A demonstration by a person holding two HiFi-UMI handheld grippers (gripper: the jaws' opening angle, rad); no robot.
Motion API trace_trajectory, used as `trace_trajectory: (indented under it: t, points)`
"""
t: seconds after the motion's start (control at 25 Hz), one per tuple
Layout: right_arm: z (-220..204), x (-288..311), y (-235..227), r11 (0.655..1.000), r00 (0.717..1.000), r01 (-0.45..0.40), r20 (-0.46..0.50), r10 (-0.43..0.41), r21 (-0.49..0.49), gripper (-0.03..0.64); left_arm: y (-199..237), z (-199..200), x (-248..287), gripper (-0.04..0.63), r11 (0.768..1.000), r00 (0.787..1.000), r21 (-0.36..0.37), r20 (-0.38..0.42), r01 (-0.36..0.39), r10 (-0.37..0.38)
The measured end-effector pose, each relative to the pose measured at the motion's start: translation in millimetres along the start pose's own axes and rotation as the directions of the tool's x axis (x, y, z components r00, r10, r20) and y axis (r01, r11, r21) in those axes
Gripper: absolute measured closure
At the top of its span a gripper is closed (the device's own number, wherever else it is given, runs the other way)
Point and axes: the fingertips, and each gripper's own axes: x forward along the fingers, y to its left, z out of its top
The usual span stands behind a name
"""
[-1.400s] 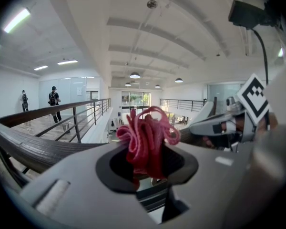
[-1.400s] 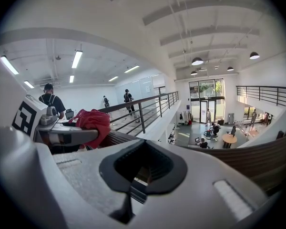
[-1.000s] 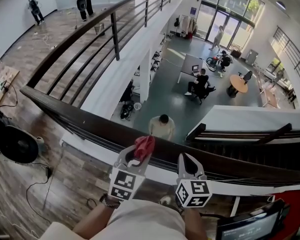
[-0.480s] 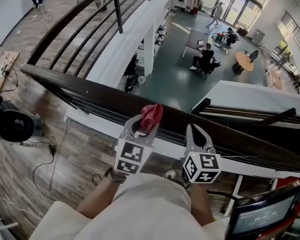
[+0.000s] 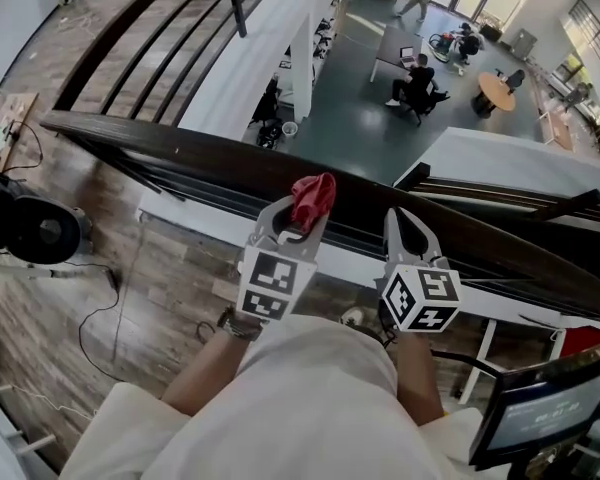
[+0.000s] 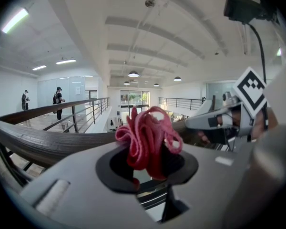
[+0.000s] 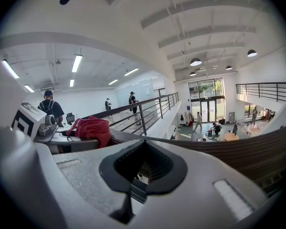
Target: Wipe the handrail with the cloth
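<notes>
The left gripper (image 5: 302,216) is clamped tight on a crumpled red cloth (image 5: 314,195). In the left gripper view the red cloth (image 6: 147,136) sticks up in a bunch from between the two grey jaws. The cloth sits right at the long dark brown wooden handrail (image 5: 175,156), over its top edge. It looks like it is touching the rail, but I cannot be sure from here.

The right gripper (image 5: 400,220) is just beside the left one, to its right. Its tip also points at the handrail. In the right gripper view its jaws (image 7: 144,167) are closed together and hold nothing. The brown handrail (image 7: 238,149) runs across in front of them, and the red cloth (image 7: 91,128) shows off to the left.

Both grippers are held out in front of the person, whose bare arms (image 5: 210,368) reach up from the bottom of the head view. Far below the rail is a grey floor with a round brown table (image 5: 496,90).
</notes>
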Motion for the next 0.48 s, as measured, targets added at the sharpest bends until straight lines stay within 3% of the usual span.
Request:
trace_trajectory:
  t: [0.48]
  points:
    - [-0.1,2.6,4.6,0.999,0.998,-0.05,0.022,0.051,-0.014,0.614,1.9,-5.8,-2.4,0.466,1.0,1.0,-0.023,-0.02,-0.017,0.017]
